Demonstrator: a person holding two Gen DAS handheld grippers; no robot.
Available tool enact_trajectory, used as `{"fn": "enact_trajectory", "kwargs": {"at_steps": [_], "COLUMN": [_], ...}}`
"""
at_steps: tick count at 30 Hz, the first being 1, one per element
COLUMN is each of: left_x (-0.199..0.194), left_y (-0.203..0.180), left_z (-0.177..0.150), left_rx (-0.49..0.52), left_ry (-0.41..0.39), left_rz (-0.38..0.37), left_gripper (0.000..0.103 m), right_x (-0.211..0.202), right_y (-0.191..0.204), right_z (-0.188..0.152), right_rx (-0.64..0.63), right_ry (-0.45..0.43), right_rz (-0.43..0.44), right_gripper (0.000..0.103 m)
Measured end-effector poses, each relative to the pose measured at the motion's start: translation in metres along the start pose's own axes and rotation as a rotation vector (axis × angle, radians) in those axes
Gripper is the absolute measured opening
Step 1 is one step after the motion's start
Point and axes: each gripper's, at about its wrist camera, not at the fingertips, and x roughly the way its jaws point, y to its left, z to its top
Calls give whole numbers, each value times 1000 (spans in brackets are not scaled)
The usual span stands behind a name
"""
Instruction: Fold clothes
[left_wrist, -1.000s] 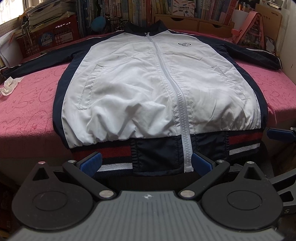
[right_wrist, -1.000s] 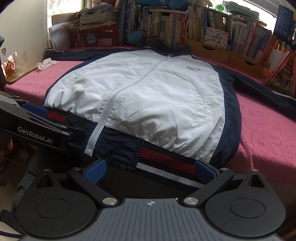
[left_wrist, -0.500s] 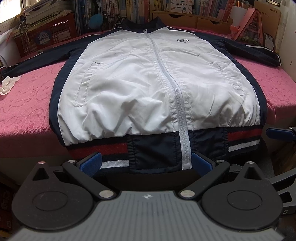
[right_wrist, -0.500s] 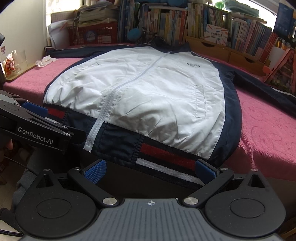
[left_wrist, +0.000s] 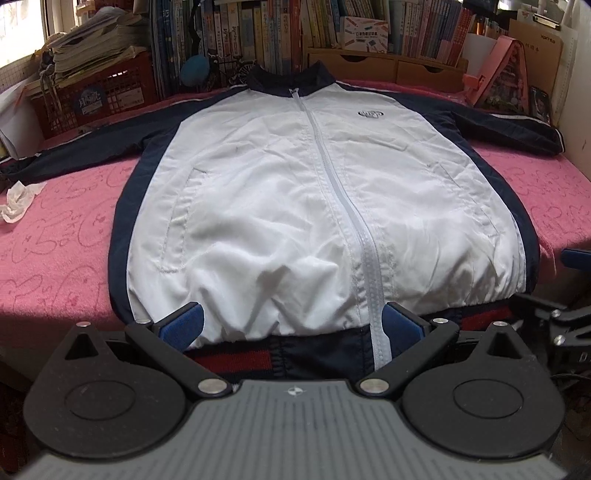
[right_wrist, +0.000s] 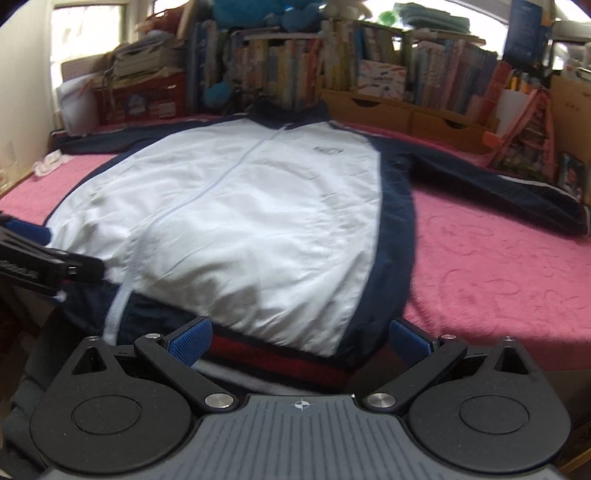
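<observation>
A white and navy zip jacket (left_wrist: 295, 206) lies flat, front up, on a pink bedspread (left_wrist: 55, 236), sleeves spread to both sides. Its navy hem with red and white stripes hangs over the near edge. My left gripper (left_wrist: 291, 324) is open, its blue pads on either side of the hem near the zipper's bottom end. In the right wrist view the same jacket (right_wrist: 236, 221) shows, and my right gripper (right_wrist: 301, 339) is open over the striped hem at the jacket's right corner. Nothing is held between either pair of fingers.
Bookshelves (left_wrist: 280, 33) and wooden drawers (left_wrist: 388, 68) line the far side. A red crate (left_wrist: 92, 99) with stacked papers stands at the back left. A crumpled white tissue (left_wrist: 18, 197) lies on the spread at left. A pink bag (left_wrist: 506, 74) leans at back right.
Both grippers have moved forward and up toward the jacket's hem; the hem now sits between their open fingers. The jacket itself has not shifted.
</observation>
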Motion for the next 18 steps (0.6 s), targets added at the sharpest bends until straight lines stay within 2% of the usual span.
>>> {"fn": "enact_trajectory", "kwargs": {"at_steps": [3, 7, 10, 13, 16, 18], "left_x": [3, 17, 32, 49, 66, 78], "left_y": [13, 29, 39, 48, 53, 51], "left_z": [17, 39, 49, 57, 61, 61], "left_rx": [-31, -76, -130, -201, -246, -236], "left_ry": [-39, -69, -75, -68, -50, -21], "left_rz": [20, 68, 94, 111, 132, 161], "left_gripper": [103, 103, 103, 103, 103, 103], "right_x": [9, 34, 61, 95, 124, 144], "right_y": [-54, -160, -237, -301, -342, -370], "right_z": [16, 30, 40, 49, 54, 58], "right_rx": [99, 353, 531, 690, 790, 856], "right_ry": [-57, -173, -245, -263, -277, -286], "right_rz": [-128, -251, -289, -296, -298, -298], "right_gripper": [103, 103, 103, 103, 102, 100]}}
